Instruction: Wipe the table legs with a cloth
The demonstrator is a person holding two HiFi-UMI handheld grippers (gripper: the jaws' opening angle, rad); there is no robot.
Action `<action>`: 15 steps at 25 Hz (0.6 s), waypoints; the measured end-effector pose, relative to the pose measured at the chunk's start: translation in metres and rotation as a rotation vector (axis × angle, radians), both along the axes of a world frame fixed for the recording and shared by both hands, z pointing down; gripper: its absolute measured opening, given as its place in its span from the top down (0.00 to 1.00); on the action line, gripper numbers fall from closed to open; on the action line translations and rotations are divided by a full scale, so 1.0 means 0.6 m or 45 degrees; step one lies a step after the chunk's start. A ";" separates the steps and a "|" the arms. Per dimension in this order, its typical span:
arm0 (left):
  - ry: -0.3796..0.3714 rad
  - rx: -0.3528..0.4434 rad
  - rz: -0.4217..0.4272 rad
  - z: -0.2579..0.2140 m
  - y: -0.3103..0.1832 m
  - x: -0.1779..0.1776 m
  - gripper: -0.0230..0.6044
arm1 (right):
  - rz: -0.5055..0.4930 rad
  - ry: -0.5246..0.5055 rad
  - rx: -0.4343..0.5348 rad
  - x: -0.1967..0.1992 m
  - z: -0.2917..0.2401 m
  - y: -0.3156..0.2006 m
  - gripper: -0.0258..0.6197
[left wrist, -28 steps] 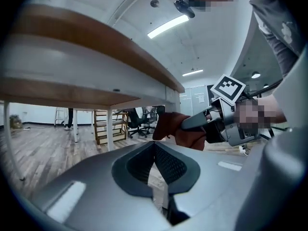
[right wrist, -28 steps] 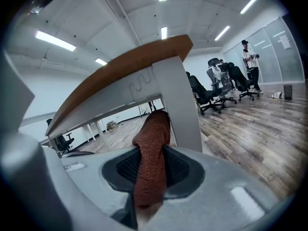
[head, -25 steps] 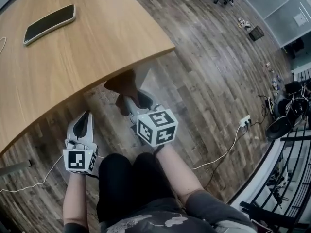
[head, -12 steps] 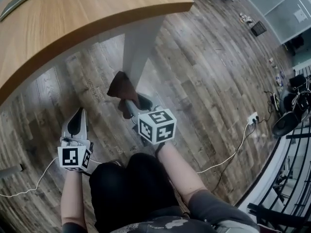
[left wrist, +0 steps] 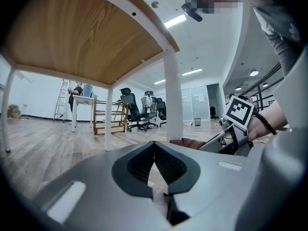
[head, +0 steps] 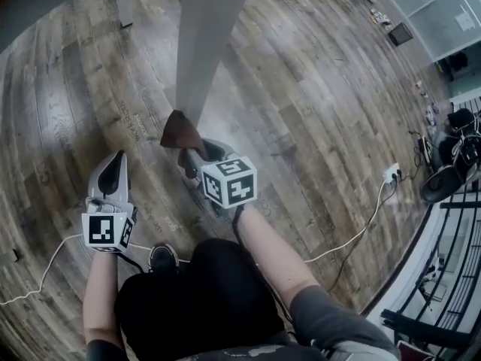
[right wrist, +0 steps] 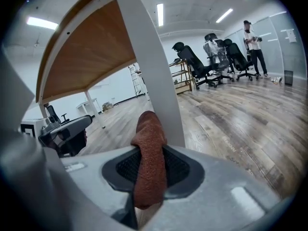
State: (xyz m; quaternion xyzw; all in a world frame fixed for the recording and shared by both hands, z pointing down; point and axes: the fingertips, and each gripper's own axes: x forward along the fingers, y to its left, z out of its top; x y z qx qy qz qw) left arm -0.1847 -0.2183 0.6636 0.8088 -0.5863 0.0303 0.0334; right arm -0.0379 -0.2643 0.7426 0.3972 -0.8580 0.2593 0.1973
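Note:
A white table leg (head: 197, 51) runs down to the wooden floor, under the wooden tabletop (left wrist: 82, 37). A brown cloth (head: 179, 132) is bunched right at the leg's lower end, and my right gripper (head: 194, 155) is shut on it. From the right gripper view the cloth (right wrist: 148, 129) stands up between the jaws, directly in front of the leg (right wrist: 154, 81). My left gripper (head: 113, 177) hangs to the left of the leg, apart from it, shut and holding nothing. Its closed jaws (left wrist: 154, 146) point towards the leg (left wrist: 173, 100) and the cloth (left wrist: 190, 142).
A second table leg (head: 122, 2) stands at the far left. A white cable (head: 353, 235) runs across the floor to a socket (head: 391, 173). My shoe (head: 162, 258) is near the left gripper. Office chairs (right wrist: 202, 61) and a standing person (right wrist: 252, 42) are far off.
The head view has dropped below the tabletop, so the top is out of sight and the leg is fully exposed. The right gripper stays at the leg with the cloth; the left gripper barely moved.

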 end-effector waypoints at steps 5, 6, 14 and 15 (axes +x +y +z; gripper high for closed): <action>0.004 -0.041 0.004 0.070 0.002 0.017 0.93 | -0.029 0.054 -0.028 0.004 0.063 0.001 0.82; 0.013 -0.055 0.003 0.081 0.002 0.019 0.93 | -0.027 0.062 -0.042 0.004 0.078 0.000 0.82; 0.014 -0.125 0.072 0.142 0.012 0.040 0.93 | -0.079 0.228 -0.150 -0.010 0.202 0.004 0.82; 0.018 -0.135 0.079 0.147 0.015 0.042 0.93 | -0.082 0.246 -0.163 -0.010 0.215 0.005 0.82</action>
